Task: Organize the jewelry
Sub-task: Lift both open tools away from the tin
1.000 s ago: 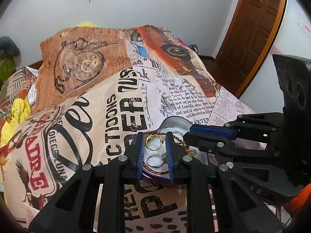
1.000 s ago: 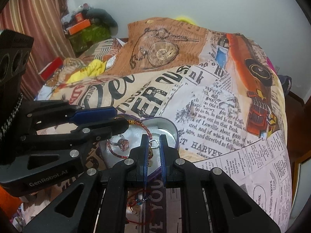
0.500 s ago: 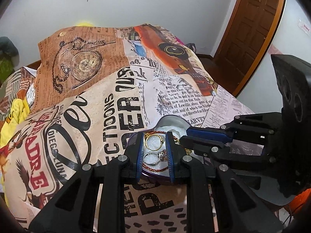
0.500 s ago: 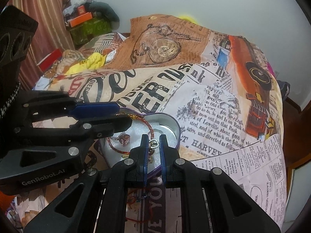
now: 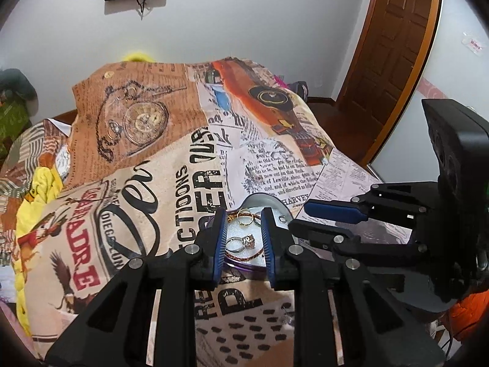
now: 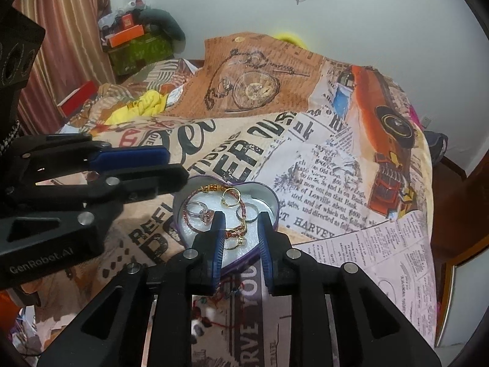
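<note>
jaws of both grippers are opening and empty; lift right gripper (image 6: 239, 224) and left gripper (image 5: 243, 224) clear of heart-shaped metal tin (image 6: 269, 199) without snagging the red-gold beaded bracelet (image 6: 191, 224).

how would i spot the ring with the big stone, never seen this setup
On the bed's newspaper-print cover sits a heart-shaped tin with a white lining. The ring with the big stone lies at its left side in the right wrist view. It is silver with a large pinkish gem, while the rings beside it are plain bands.
</note>
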The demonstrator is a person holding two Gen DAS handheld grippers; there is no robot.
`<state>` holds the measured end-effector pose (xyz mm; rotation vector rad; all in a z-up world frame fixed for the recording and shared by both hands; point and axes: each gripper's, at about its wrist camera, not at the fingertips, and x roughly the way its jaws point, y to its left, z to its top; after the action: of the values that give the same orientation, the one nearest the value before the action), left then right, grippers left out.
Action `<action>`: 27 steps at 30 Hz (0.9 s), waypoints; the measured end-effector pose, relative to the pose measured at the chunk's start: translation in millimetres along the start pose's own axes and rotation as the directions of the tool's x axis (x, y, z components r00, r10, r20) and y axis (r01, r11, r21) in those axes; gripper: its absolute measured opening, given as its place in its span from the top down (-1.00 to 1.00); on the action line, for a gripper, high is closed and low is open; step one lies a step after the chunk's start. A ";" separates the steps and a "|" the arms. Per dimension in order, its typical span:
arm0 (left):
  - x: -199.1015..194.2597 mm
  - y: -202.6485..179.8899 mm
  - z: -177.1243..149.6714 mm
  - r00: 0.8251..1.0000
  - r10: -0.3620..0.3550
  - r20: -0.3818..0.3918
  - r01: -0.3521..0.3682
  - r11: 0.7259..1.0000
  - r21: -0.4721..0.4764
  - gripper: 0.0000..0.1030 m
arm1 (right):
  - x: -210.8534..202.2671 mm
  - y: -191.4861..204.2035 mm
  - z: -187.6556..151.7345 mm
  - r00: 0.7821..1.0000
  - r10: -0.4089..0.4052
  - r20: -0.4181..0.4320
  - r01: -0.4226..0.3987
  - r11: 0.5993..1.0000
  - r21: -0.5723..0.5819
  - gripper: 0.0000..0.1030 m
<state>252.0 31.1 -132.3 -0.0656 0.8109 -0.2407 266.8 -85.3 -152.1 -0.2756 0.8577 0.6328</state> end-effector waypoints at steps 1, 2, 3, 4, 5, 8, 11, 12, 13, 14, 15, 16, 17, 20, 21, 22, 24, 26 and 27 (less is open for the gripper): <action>-3.9 -1.3 -0.2 1.000 0.005 0.005 -0.005 1.000 0.003 0.50 | -1.9 0.5 -0.1 1.000 -0.003 0.003 0.003 1.000 0.000 0.63; -8.1 -2.4 -0.4 1.000 0.012 0.010 -0.012 1.000 0.005 0.47 | -6.0 1.2 -0.5 1.000 -0.007 0.008 0.007 1.000 0.000 0.63; -12.9 -4.2 -1.3 1.000 0.016 0.016 -0.017 1.000 0.008 0.44 | -9.5 2.0 -0.8 1.000 -0.010 0.013 0.010 1.000 0.000 0.62; -16.9 -5.3 -1.9 1.000 0.018 0.020 -0.018 1.000 0.011 0.44 | -13.7 2.3 -1.1 1.000 -0.014 0.018 0.014 1.000 0.001 0.62; -21.2 -6.5 -2.5 1.000 0.020 0.023 -0.021 1.000 0.013 0.44 | -18.6 2.4 -1.5 1.000 -0.018 0.025 0.018 1.000 0.004 0.62; -33.4 -9.2 -5.4 0.999 0.029 0.035 -0.030 0.999 0.016 0.43 | -30.5 1.2 -2.8 0.999 -0.027 0.040 0.027 1.000 0.015 0.62; -43.2 -11.0 -9.5 0.999 0.034 0.041 -0.035 0.999 0.014 0.37 | -41.5 -0.7 -6.6 0.998 -0.028 0.050 0.027 0.999 0.023 0.62; -45.8 -11.7 -11.5 0.998 0.038 0.042 -0.039 0.999 0.014 0.36 | -45.4 -1.6 -8.1 0.998 -0.033 0.053 0.032 0.999 0.027 0.62; -48.1 -12.3 -13.4 0.998 0.040 0.041 -0.041 0.999 0.015 0.35 | -47.0 -2.3 -8.9 0.998 -0.037 0.054 0.035 0.999 0.029 0.62; -49.6 -13.0 -15.0 0.998 0.041 0.040 -0.041 0.999 0.015 0.35 | -49.6 -3.0 -10.7 0.998 -0.040 0.054 0.038 0.999 0.032 0.62; -51.0 -13.9 -18.1 0.998 0.042 0.036 -0.042 0.999 0.014 0.35 | -50.8 -3.8 -12.2 0.998 -0.042 0.053 0.041 0.999 0.035 0.62; -51.6 -14.7 -20.9 0.999 0.043 0.032 -0.044 0.999 0.014 0.34 | -52.1 -4.7 -14.5 0.998 -0.046 0.051 0.044 0.998 0.041 0.62; -51.2 -16.1 -24.6 0.999 0.046 0.024 -0.046 0.999 0.016 0.34 | -52.9 -6.0 -16.9 0.998 -0.047 0.050 0.045 0.998 0.045 0.61; -45.3 -19.2 -36.2 0.999 0.047 -0.008 -0.046 0.999 0.015 0.32 | -53.8 -8.7 -24.2 0.998 -0.048 0.037 0.046 0.997 0.058 0.61; -42.6 -20.5 -40.3 0.999 0.044 -0.021 -0.044 0.999 0.014 0.32 | -53.2 -9.3 -27.3 0.998 -0.049 0.031 0.047 0.997 0.063 0.61; -38.8 -22.0 -44.8 0.998 0.041 -0.038 -0.041 0.999 0.014 0.32 | -52.2 -10.3 -30.5 0.999 -0.048 0.024 0.046 0.997 0.068 0.61; -29.8 -26.3 -55.3 0.996 0.039 -0.074 -0.038 0.999 0.019 0.32 | -51.2 -11.6 -35.9 0.999 -0.045 0.012 0.044 0.996 0.078 0.61; -21.7 -29.8 -63.9 0.994 0.034 -0.102 -0.033 0.999 0.020 0.32 | -48.6 -13.6 -43.5 0.999 -0.038 -0.006 0.039 0.995 0.092 0.61; -17.6 -31.1 -67.9 0.993 0.029 -0.116 -0.027 0.999 0.018 0.32 | -47.5 -14.7 -46.9 0.999 -0.035 -0.014 0.036 0.994 0.100 0.61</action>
<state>185.3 7.4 -162.0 -0.0247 0.9247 -0.2259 223.9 -138.1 -145.4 -0.2040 0.8912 0.5539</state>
